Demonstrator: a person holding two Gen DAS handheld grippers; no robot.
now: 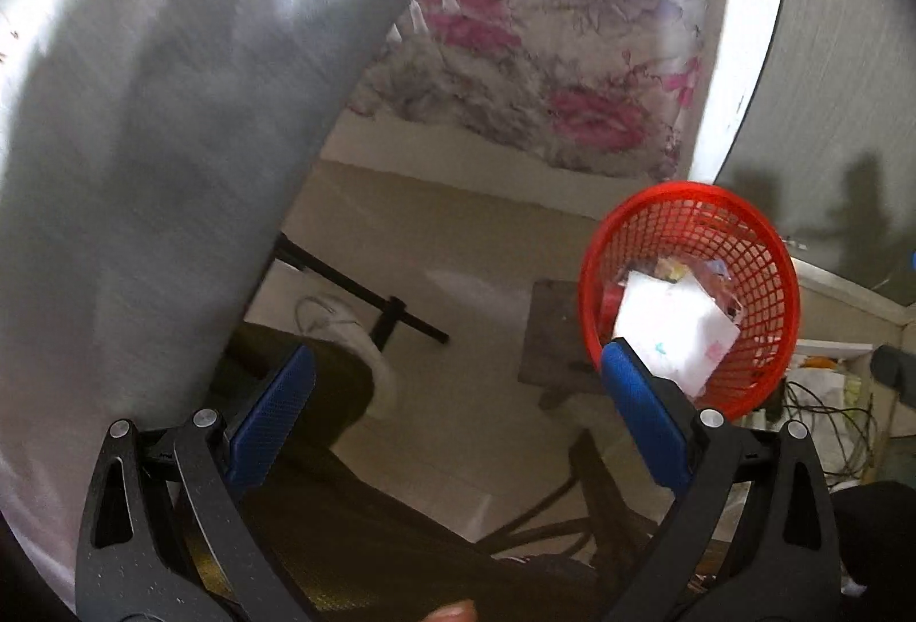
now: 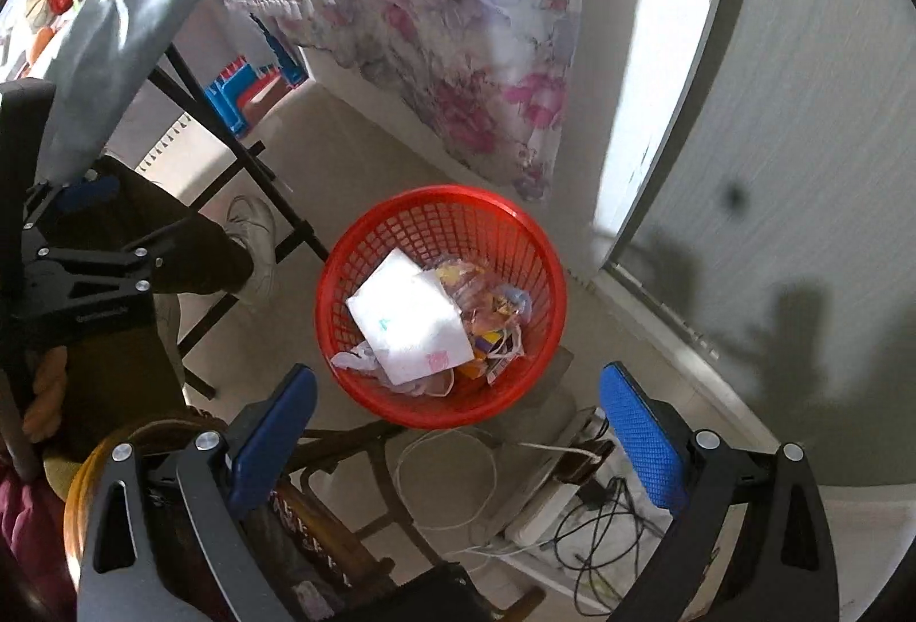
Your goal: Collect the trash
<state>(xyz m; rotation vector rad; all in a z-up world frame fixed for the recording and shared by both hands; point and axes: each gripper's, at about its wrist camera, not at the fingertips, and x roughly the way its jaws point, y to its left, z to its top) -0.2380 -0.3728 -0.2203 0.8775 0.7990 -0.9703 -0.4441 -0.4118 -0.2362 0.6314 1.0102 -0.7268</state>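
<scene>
A red mesh basket (image 2: 441, 216) stands on the floor and holds a white paper sheet (image 2: 409, 319) and several colourful wrappers (image 2: 492, 307). My right gripper (image 2: 458, 387) hangs above its near rim, open and empty. In the left wrist view the basket (image 1: 761, 244) is at the right, with the white paper (image 1: 675, 330) in it. My left gripper (image 1: 458, 370) is open and empty, to the left of the basket; its right blue pad (image 1: 641, 404) overlaps the basket's edge. The left gripper also shows in the right wrist view (image 2: 86, 198) at the far left.
A grey cloth (image 1: 143, 135) over a table fills the left. A floral bedsheet (image 2: 458, 21) hangs behind. Black table legs (image 2: 229, 147), my shoe (image 2: 257, 233), a power strip with cables (image 2: 549, 502) and a grey wall panel (image 2: 801, 164) surround the basket.
</scene>
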